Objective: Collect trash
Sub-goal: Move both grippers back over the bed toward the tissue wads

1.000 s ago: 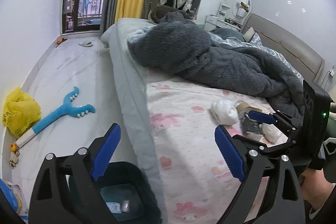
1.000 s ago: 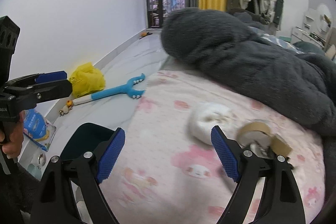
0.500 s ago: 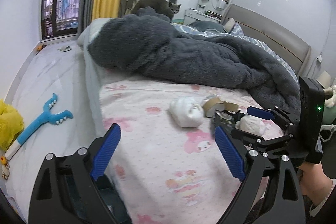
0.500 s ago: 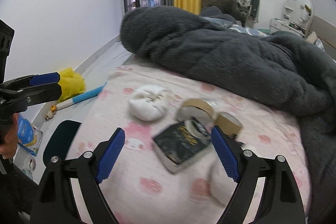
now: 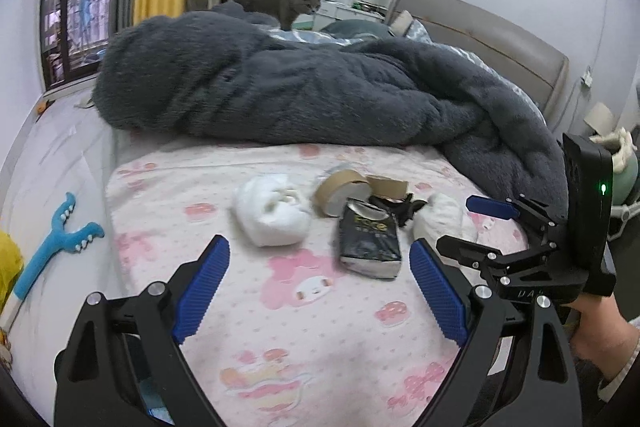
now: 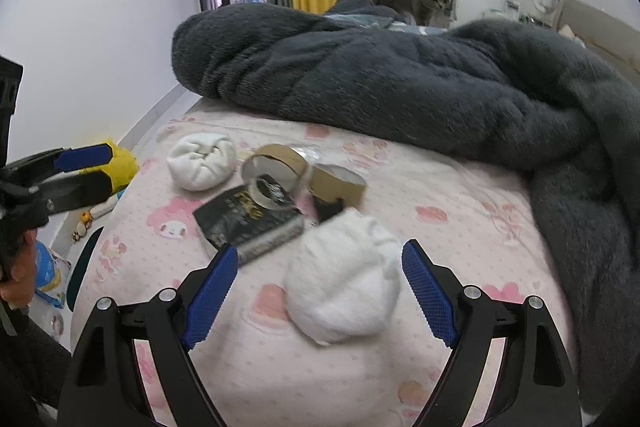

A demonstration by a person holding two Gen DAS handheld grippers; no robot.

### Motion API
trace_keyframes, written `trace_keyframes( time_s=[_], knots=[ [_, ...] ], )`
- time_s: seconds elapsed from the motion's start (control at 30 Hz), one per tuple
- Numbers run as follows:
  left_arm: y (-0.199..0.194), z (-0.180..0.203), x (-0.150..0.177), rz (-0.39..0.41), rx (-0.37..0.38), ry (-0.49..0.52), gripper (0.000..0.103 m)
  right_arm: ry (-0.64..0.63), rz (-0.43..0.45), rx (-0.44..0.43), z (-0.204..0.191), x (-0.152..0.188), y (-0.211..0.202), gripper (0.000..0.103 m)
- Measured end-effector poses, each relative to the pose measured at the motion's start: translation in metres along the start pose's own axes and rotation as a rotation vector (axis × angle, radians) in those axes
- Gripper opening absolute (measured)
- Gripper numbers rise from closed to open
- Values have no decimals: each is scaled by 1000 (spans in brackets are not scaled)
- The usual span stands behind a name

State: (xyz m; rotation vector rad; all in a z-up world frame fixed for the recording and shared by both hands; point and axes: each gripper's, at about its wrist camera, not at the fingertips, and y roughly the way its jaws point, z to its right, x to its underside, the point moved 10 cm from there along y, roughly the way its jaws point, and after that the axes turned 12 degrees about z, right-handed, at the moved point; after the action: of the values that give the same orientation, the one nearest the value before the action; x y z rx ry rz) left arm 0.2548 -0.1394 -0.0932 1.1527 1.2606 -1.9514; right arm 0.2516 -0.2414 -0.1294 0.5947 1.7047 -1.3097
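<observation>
1. Left wrist view: your left gripper (image 5: 318,283) hangs over the pink sheet (image 5: 256,307) with its jaws wide and nothing between them.
2. At 9 o'clock, on the floor, lies a blue toy (image 5: 56,247), with a yellow bag (image 5: 8,267) at the frame edge.
3. At 11 o'clock of your fingertips sits a white wad (image 5: 272,213); at 12 o'clock a tape roll (image 5: 340,193) leans on a second roll (image 5: 386,186).
4. A black packet (image 5: 368,237) lies at 1 o'clock, just below the rolls, with another white wad (image 5: 440,217) to its right.
5. At 3 o'clock your right gripper (image 5: 480,227) points at that wad, jaws apart.
6. A grey blanket (image 5: 320,91) fills the back, with a cat (image 5: 280,3) at 12 o'clock beyond it.
7. Right wrist view: at 9 o'clock your left gripper (image 6: 80,167) shows from the side, jaws apart.
8. The far wad (image 6: 202,163) sits at 11 o'clock; the packet (image 6: 246,219) and both rolls (image 6: 276,171) lie at 12 o'clock.
9. Your right gripper (image 6: 316,289) is spread wide, and the near wad (image 6: 344,291) lies between its fingers, touching neither.
</observation>
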Motion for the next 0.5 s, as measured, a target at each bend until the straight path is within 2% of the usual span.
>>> trace_keyframes(
  time_s=[0.4,0.5],
  knots=[
    [44,29,26,-77,39,74,94,18,-54,-17,15,23,7,85],
    [53,30,31,-87,41,77,94,16,-52,-22,16,26,7,80]
  ],
)
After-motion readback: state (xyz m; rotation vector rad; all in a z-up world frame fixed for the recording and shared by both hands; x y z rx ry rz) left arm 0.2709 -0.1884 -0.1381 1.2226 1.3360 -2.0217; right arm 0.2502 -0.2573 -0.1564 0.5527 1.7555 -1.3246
